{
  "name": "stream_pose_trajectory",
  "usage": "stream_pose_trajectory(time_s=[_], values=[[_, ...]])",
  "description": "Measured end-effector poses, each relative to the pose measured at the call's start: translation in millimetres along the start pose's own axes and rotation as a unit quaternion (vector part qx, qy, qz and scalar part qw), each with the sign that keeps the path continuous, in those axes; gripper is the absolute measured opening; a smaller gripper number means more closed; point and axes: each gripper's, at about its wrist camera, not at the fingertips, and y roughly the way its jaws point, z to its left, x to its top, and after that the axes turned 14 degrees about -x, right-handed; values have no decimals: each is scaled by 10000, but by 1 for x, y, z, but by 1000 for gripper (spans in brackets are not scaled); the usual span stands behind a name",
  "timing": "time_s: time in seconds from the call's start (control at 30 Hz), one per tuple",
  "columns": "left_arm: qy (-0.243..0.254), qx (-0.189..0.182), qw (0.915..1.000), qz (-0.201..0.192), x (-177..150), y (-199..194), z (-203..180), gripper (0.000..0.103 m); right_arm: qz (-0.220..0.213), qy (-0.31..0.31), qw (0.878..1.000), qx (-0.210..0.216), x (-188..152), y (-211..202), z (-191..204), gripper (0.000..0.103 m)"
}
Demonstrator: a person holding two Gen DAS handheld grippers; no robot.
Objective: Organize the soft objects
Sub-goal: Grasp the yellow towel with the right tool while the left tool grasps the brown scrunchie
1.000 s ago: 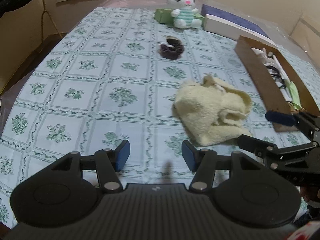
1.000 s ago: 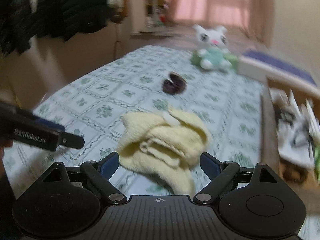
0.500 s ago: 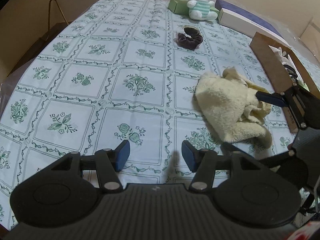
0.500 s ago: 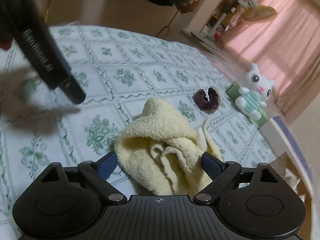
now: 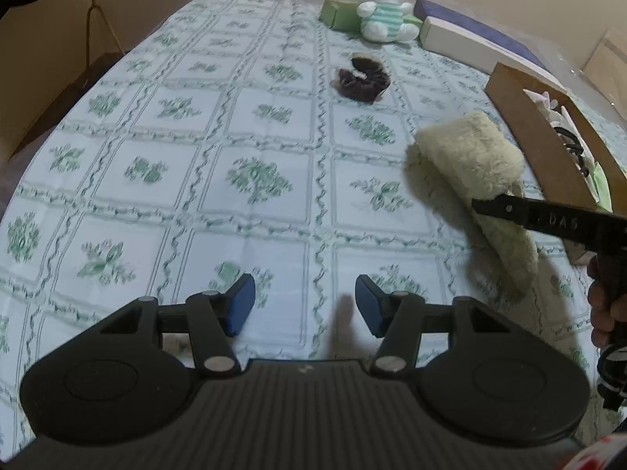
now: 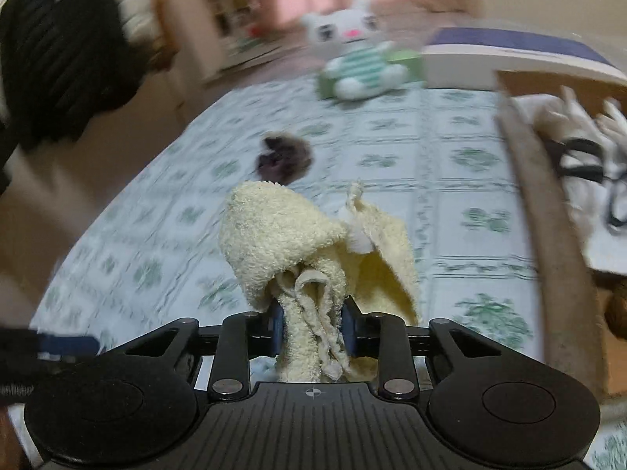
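My right gripper (image 6: 311, 329) is shut on a cream yellow towel (image 6: 298, 243) and holds it lifted off the table; in the left wrist view the towel (image 5: 470, 160) hangs from the right gripper's black finger (image 5: 505, 208). My left gripper (image 5: 305, 303) is open and empty above the patterned tablecloth. A dark brown scrunchie (image 5: 362, 77) lies mid-table, also in the right wrist view (image 6: 283, 156). A white plush bunny (image 5: 382, 4) sits at the far end, blurred in the right wrist view (image 6: 354, 56).
A brown cardboard box (image 5: 537, 137) with white cloth and black cords stands at the right, also in the right wrist view (image 6: 548, 211). A green box (image 5: 337, 13) and a white-and-purple box (image 5: 470, 39) lie at the far end. Dark clothing (image 6: 58, 51) hangs left.
My right gripper has closed on the yellow towel and lifted it off the table toward the box side. My left gripper stayed open.
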Motion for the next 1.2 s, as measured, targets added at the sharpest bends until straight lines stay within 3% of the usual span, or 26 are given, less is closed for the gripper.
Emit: stream_pose_trajectory(time_s=[0.17,0.63,0.7,0.97,1.03,1.1,1.2], values=[[268,-109,9995,-124,17,13,-8,54,-93,271,9984,-493,19,10,-7,29],[1013,-524,9923,-482,116,102,-26,58,-176,920,9919,-860,69,48,-40,29],[1004,-509,9922,-540,130,115,-25,64,-151,950,9913,-897,73,55,-41,29],[832,-399,9933,-696,163,152,-16,64,-193,673,9926,-993,73,67,-38,29],[872,-358,9931,-692,167,159,-17,60,-187,621,9930,-990,73,68,-38,29],[901,-287,9934,-646,170,165,-19,42,-188,588,9932,-988,73,68,-37,29],[927,-197,9940,-549,168,166,-21,29,-192,531,9935,-986,72,67,-36,29]])
